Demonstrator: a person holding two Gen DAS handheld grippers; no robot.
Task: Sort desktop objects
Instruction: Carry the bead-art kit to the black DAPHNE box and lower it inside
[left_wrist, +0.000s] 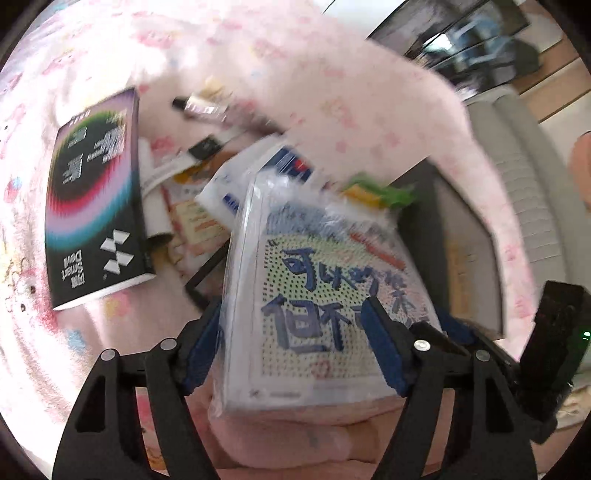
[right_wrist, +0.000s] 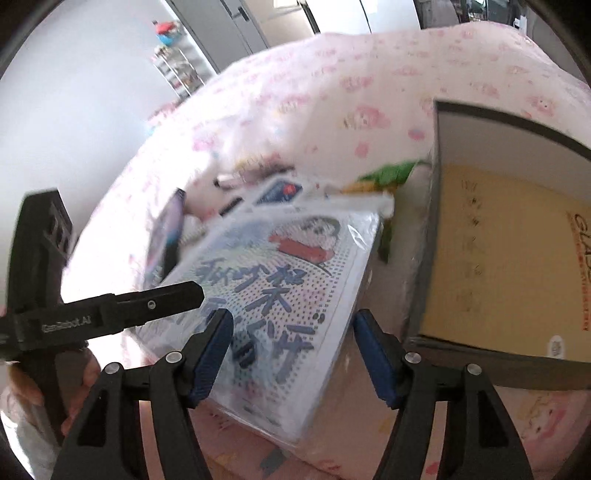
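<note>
Now the pink patterned sheet (right_wrist: 332, 85) is carrying everything. Beside the open cardboard box (right_wrist: 498, 258), your left gripper (left_wrist: 295, 343) is clamping the plastic-wrapped pixel-art book (left_wrist: 314, 295), which is tilting up. Your right gripper (right_wrist: 291, 350) is holding its jaws apart around that book's corner.

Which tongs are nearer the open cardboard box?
Right. The right tongs sit just beside the open cardboard box, open. The left tongs are farther away across the wrapped book, which they grip.
</note>
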